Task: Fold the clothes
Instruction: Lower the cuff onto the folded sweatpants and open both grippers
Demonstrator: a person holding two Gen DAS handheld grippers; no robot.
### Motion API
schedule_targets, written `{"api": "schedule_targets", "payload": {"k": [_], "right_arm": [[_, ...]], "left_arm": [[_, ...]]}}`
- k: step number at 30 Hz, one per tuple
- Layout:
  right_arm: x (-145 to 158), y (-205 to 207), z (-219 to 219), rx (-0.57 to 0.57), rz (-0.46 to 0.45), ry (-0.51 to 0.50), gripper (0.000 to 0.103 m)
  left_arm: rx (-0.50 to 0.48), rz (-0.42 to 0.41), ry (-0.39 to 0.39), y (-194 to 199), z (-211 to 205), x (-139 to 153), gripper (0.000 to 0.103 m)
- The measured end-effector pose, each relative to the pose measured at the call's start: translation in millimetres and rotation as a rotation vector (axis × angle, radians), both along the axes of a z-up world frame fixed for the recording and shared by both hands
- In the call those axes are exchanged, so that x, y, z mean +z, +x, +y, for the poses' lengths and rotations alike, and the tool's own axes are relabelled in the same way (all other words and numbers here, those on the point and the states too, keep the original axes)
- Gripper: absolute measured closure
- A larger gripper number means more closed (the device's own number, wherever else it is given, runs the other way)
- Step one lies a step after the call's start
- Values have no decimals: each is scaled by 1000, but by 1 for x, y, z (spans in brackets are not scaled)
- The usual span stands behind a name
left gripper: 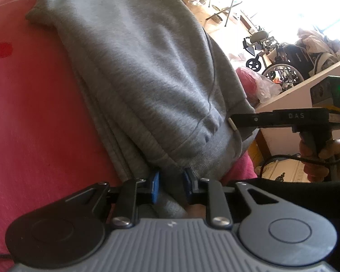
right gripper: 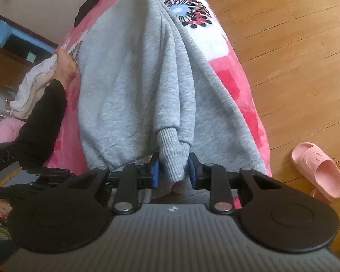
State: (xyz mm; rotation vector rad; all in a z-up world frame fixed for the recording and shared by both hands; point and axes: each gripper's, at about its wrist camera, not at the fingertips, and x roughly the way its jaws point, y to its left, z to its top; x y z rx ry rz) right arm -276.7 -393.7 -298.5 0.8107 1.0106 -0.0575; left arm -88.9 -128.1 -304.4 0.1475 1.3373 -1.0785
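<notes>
Right now a grey fleece sweatshirt (left gripper: 133, 68) lies stretched lengthwise over a pink-red plush blanket with a flower print (right gripper: 238, 83). At the sweatshirt's near hem the left gripper (left gripper: 171, 184) stands narrow, its blue pads pinching the ribbed band. At the sweatshirt's bunched ribbed cuff (right gripper: 172, 158) the right gripper (right gripper: 173, 173) is likewise narrow, clamped on that knit fabric. Beside the sweatshirt's left edge a bare foot (right gripper: 64, 65) in a black trouser leg rests on the blanket. Beyond the sweatshirt's right edge a pink rubber slipper (right gripper: 317, 170) sits on the wooden floor (right gripper: 294, 45).

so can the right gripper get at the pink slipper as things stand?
Probably not: the right gripper is clamped on the grey sweatshirt's cuff, and the pink slipper lies on the floor off the bed.
</notes>
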Motion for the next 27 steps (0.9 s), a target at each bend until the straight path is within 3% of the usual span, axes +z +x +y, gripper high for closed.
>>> {"api": "schedule_targets", "payload": {"k": [3,5,10,13,17,21,23,24,25,27], "right_arm": [[5,0,2,-5,10,-31,73],[13,-3,4,0,18,-76,64],[44,-18,4,-9,12,-227,62],[69,-20,2,-19,-39,-324,62],[86,9,19,63,-155,-443,64],[81,48,49,198,-250,-566,66],[63,60,60,269,-239,-621,66],[45,64,59,289,-177,-620,66],[28,67,59,307,-119,-617,66],[11,62,52,301,-128,-588,65]], "left_arm": [[-7,-32,3,-6,6,5,71],[-37,-95,-6,-12,8,13,66],[-58,-257,-63,-13,29,49,62],[-40,-306,-131,-5,29,68,62],[-50,-380,-159,2,-3,71,62],[-75,-393,-123,1,-33,52,62],[-90,-388,-75,-3,-38,31,62],[-95,-383,-57,-5,-38,20,63],[-91,-387,-61,-7,-37,14,63],[-87,-398,-77,-11,-33,11,63]]}}
